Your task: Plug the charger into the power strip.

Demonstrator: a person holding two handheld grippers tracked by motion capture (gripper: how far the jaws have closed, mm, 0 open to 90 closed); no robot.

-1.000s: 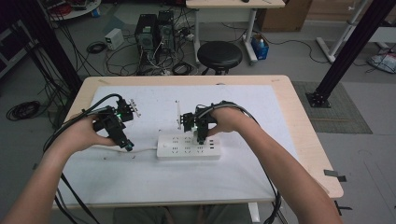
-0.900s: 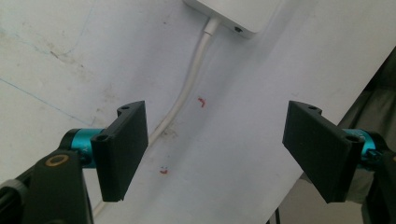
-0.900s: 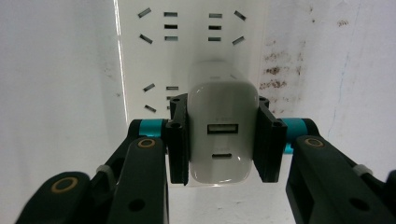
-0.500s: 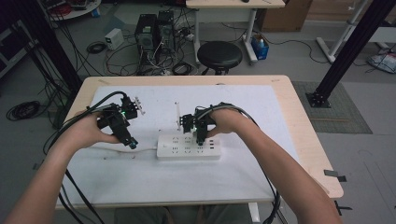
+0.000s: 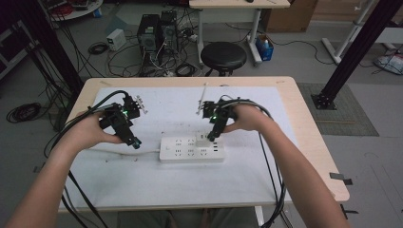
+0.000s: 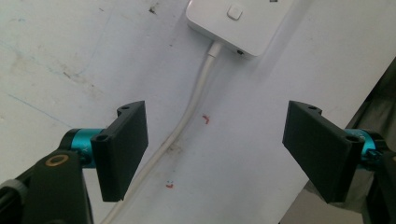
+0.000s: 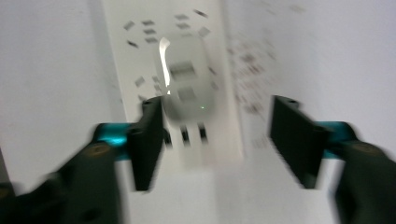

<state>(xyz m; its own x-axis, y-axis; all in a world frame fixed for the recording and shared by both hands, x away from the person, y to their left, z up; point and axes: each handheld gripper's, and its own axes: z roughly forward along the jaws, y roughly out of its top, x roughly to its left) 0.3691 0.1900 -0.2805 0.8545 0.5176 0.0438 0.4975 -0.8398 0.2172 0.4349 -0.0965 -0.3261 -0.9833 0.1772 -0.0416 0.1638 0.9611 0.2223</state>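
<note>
So we've got a white plastic power strip (image 5: 192,149), a flat rounded-corner slab, lying on the worktop (image 5: 294,118) roughly in the middle and a bit toward the near edge, long side running parallel to that edge. The worktop is pale wood around the rim with a scuffed, smudgy white sheet over most of it. A small white plug adapter (image 7: 183,79) with a glossy rounded body sits plugged into the strip near its right end; in the right gripper view it's blurry, but we can make out a tiny green dot on it. The right gripper (image 5: 212,137) hangs just over that end, and its flat matte-black fingers (image 7: 145,140) have just been opening: they now stand wide apart with the adapter between them, and nothing is pinched. The left gripper (image 5: 134,142) sits just off the strip's left end, toward the left edge of the worktop, fingers (image 6: 122,149) spread wide and holding nothing. Below them we can see the strip's smooth white cord (image 6: 187,112) curving across the sheet, and a square button (image 6: 234,11) on the strip's end.
</note>
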